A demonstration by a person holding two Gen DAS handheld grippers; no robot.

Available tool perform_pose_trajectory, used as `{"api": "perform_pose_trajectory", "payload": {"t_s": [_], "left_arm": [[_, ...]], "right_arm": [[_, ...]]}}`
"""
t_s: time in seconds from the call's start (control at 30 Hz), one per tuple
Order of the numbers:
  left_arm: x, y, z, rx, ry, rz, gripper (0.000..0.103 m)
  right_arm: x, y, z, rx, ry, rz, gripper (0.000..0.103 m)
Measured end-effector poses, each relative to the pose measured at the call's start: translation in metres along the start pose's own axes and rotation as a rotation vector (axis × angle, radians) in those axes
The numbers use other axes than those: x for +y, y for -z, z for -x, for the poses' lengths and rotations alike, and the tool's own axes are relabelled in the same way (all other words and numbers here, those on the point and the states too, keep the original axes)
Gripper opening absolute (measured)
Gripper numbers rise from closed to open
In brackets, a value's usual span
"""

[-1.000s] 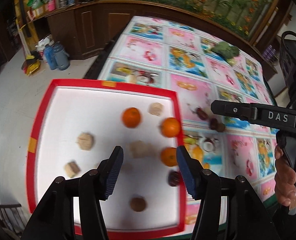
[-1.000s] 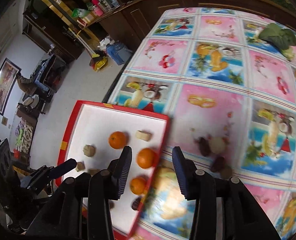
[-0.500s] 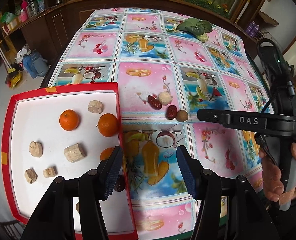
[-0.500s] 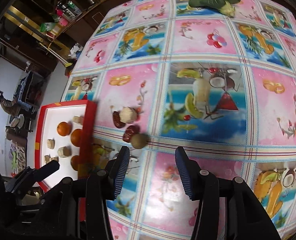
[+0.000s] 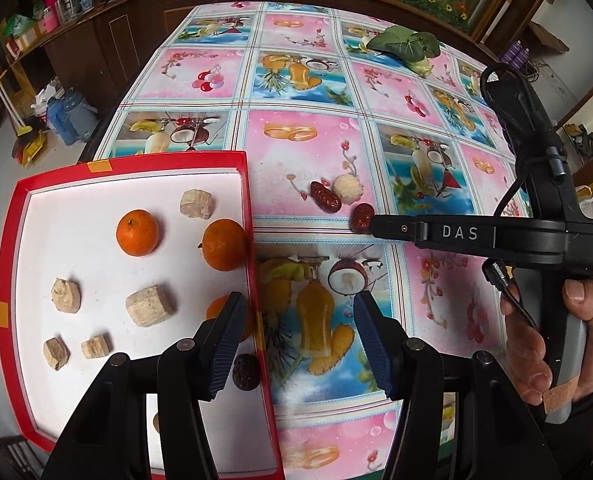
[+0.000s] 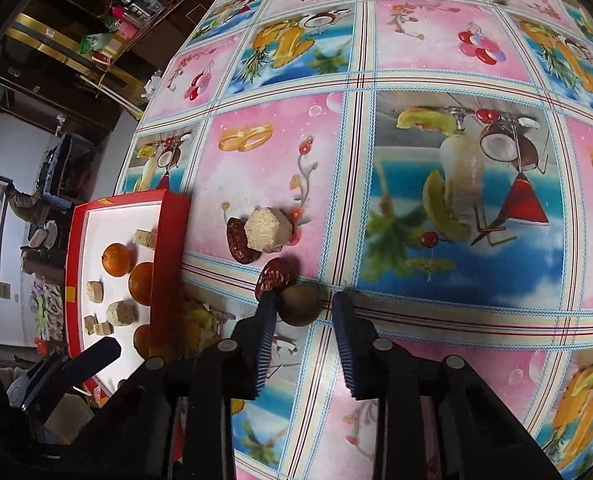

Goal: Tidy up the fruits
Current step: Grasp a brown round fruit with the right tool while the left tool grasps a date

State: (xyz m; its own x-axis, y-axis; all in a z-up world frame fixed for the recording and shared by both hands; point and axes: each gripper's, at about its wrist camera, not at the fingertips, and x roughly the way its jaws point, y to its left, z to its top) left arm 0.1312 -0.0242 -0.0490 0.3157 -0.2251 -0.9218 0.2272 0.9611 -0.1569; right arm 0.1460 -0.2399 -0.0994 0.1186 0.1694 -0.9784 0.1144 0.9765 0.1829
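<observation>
A: Progress?
B: Partway, judging by the layout. Red tray (image 5: 252, 216) at left holds three oranges (image 5: 137, 232), several pale chunks (image 5: 150, 311) and a dark date (image 5: 245, 372) near its right rim.
A: What's left?
B: A small cluster on the tablecloth (image 5: 308, 148), right of the tray: two red dates (image 6: 273, 274), one pale chunk (image 6: 263, 230), one round brown fruit (image 6: 300, 305). Leafy greens (image 5: 403, 44) at the far edge, untouched.
A: Grippers?
B: Left gripper (image 5: 296, 340) hovers over the tray's right rim, jaws wide, holding nothing. Right gripper (image 6: 302, 334) is down at the cluster, jaws spread, brown fruit between them, against the left finger, nothing clamped. The nearer date sits just beyond that fingertip.
A: Next?
B: Probably close on the brown fruit and carry it to the tray.
</observation>
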Motion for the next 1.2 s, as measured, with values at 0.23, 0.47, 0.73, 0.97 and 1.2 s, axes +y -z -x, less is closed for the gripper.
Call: {"api": "perform_pose_trajectory", "payload": {"t_s": [0.23, 0.47, 0.73, 0.97, 1.2], "left_arm": [[-0.010, -0.013, -0.011, 0.012, -0.002, -0.028, 0.054], [-0.041, -0.045, -0.036, 0.038, 0.020, -0.112, 0.054], [-0.053, -0.073, -0.083, 0.105, 0.004, -0.104, 0.046], [-0.061, -0.075, -0.107, 0.144, -0.007, -0.097, 0.035], [-0.056, -0.073, -0.112, 0.152, -0.020, -0.054, 0.024]], "right_arm": [[-0.010, 0.006, 0.011, -0.032, -0.013, -0.011, 0.024], [-0.037, 0.018, 0.034, -0.088, 0.037, -0.047, 0.024], [-0.061, 0.022, 0.047, -0.109, 0.053, -0.081, 0.024], [-0.070, 0.023, 0.050, -0.117, 0.045, -0.093, 0.024], [-0.068, 0.024, 0.052, -0.121, 0.043, -0.092, 0.024]]}}
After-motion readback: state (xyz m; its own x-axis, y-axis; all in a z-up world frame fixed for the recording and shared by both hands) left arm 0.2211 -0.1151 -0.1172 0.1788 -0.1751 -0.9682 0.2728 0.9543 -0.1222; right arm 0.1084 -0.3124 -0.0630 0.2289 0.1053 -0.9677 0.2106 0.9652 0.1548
